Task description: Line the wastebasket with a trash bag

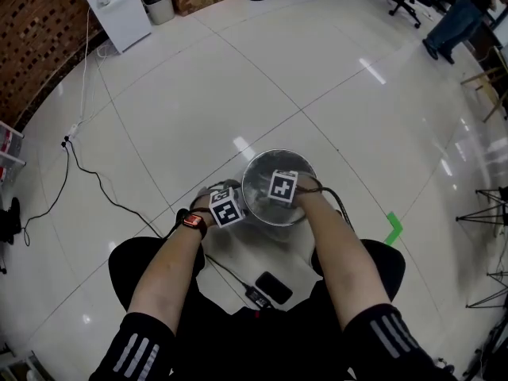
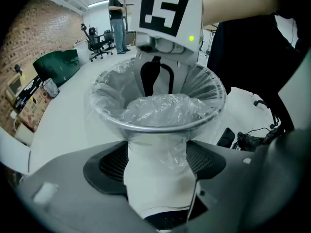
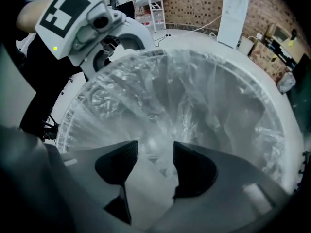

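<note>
Wide-set jaws of the left gripper [image 2: 158, 164] stand apart at the outside of the wastebasket [image 2: 156, 126], just under its near rim, and clamp nothing. Between them hangs the turned-over edge of the trash bag [image 2: 160, 108]. Beyond that gripper's tips the bin is round, with a shiny metal rim and wire sides, and it stands upright on the pale floor [image 1: 333, 78]. Clear, crinkled film covers the whole rim, pleated where it stretches over the edge, and bunches in a loose mound inside the opening. Across the bin from the left gripper, the right gripper [image 3: 151, 166] points steeply down into the opening. Its jaws are also parted, with only rumpled film below and between its tips, none of it pinched. Around it the bag's wall sags in glossy folds against the wire ribs.
</note>
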`<state>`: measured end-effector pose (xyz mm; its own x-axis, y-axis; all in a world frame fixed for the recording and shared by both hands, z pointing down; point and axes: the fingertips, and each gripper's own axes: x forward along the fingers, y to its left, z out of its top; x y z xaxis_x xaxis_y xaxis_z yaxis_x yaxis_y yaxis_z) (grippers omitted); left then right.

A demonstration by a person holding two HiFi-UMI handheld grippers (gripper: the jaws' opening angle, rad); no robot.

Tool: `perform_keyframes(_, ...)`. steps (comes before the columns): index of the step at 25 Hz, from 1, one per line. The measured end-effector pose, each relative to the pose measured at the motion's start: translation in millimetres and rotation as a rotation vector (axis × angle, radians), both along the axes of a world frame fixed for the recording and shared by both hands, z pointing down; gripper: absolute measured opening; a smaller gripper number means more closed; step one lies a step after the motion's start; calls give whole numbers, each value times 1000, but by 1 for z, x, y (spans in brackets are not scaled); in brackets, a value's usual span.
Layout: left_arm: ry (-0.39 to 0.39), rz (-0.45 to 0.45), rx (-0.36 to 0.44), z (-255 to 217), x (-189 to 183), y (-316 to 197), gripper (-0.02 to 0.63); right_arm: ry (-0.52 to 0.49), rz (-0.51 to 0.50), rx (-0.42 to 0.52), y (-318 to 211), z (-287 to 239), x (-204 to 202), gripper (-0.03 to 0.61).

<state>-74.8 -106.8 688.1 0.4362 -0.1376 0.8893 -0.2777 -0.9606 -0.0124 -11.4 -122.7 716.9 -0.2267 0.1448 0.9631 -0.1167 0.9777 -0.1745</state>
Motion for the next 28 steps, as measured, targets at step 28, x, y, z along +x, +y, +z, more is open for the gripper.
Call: perform_keyframes(28, -7, -14, -25, -24, -33, -4, 411, -230, 178, -194, 5, -60, -4, 292)
